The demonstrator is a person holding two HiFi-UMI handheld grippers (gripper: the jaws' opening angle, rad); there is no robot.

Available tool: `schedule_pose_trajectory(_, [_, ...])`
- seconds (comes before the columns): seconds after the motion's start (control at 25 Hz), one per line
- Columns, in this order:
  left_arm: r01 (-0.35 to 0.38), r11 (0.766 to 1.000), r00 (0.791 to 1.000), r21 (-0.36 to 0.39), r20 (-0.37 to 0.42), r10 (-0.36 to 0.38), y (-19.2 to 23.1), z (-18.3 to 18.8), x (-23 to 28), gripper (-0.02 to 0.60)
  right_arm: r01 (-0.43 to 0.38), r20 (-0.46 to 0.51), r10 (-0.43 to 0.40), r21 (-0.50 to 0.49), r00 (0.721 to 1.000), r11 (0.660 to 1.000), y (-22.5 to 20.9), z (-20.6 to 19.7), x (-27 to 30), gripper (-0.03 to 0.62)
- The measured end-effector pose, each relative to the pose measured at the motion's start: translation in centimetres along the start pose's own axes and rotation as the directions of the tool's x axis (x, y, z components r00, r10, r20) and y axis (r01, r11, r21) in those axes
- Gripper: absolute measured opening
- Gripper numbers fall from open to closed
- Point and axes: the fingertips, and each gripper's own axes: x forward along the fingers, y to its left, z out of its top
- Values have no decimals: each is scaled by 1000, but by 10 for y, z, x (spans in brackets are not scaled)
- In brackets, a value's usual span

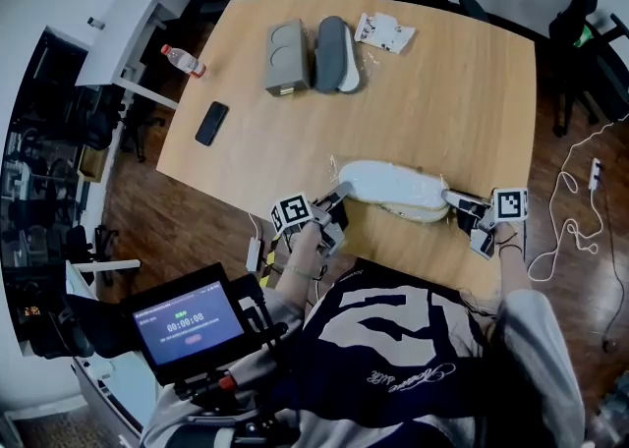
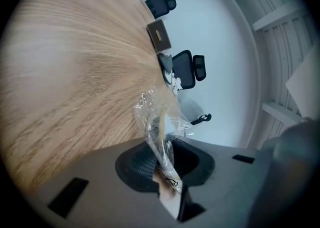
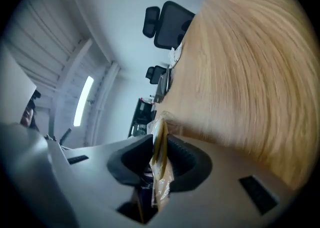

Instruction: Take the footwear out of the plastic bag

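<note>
Footwear under inspection is one white shoe (image 1: 391,184), lying inside a clear bag (image 1: 418,208) at the near edge of the table (image 1: 442,102), directly between my two grippers. My left gripper (image 1: 339,194) sits at the shoe's left end. Its own view shows the jaws pinched narrow on a crumpled fold of the bag's film, which stands up from between the pads. My right gripper (image 1: 455,201) sits at the shoe's right end. Its view shows the jaws closed likewise on a thin, yellowish-looking strip of film. I record both as holding the bag, not the shoe. I cannot tell where the bag's mouth lies or whether it is open. At the far side of the table a grey shoe (image 1: 332,53) lies just beside a grey block (image 1: 282,58), with a crumpled white wrapper (image 1: 383,31) near them. A black phone (image 1: 211,123) lies toward the table's left edge, well apart from the bag. A bottle (image 1: 184,60) lies on a white surface beyond that edge.
</note>
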Motion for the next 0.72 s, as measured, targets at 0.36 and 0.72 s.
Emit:
schedule_pose_trajectory(0.36, [83, 996, 996, 27, 21, -83, -11, 1, -8, 57, 8, 113, -14, 52, 993, 999, 3, 1, -6, 59])
schedule_pose_trajectory(0.72, [43, 950, 999, 309, -18, -40, -25, 4, -16, 55, 59, 127, -62, 30, 990, 998, 7, -3, -28, 59])
